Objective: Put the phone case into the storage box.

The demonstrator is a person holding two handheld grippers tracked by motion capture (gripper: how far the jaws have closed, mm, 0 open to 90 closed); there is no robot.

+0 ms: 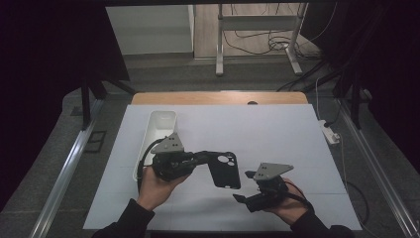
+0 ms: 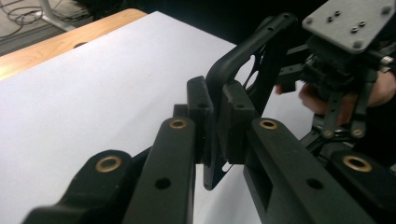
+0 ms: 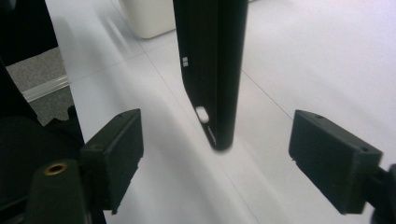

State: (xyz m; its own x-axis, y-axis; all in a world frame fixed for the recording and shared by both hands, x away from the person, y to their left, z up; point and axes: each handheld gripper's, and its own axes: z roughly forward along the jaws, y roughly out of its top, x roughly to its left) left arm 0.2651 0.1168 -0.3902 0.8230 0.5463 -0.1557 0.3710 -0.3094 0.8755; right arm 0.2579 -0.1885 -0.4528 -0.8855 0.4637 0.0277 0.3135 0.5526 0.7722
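A black phone case [image 1: 228,176] with a camera cut-out hangs just above the white table cover, left of centre. My left gripper [image 1: 210,157] is shut on its upper left edge; in the left gripper view the pads clamp the case's rim [image 2: 233,60] at the left gripper [image 2: 217,112]. My right gripper [image 1: 243,186] stands open just right of the case's lower corner, jaws pointing at it. In the right gripper view the case [image 3: 210,56] appears edge-on and upright, a little beyond the open right gripper [image 3: 224,156]. Neither right pad [image 3: 116,154] touches it.
A long white bin [image 1: 161,126] lies at the left of the white cover, behind my left hand, and shows as the bin [image 3: 149,18] far off. The wooden table edge [image 1: 218,97] runs along the back. A power strip [image 1: 331,133] lies on the floor at right.
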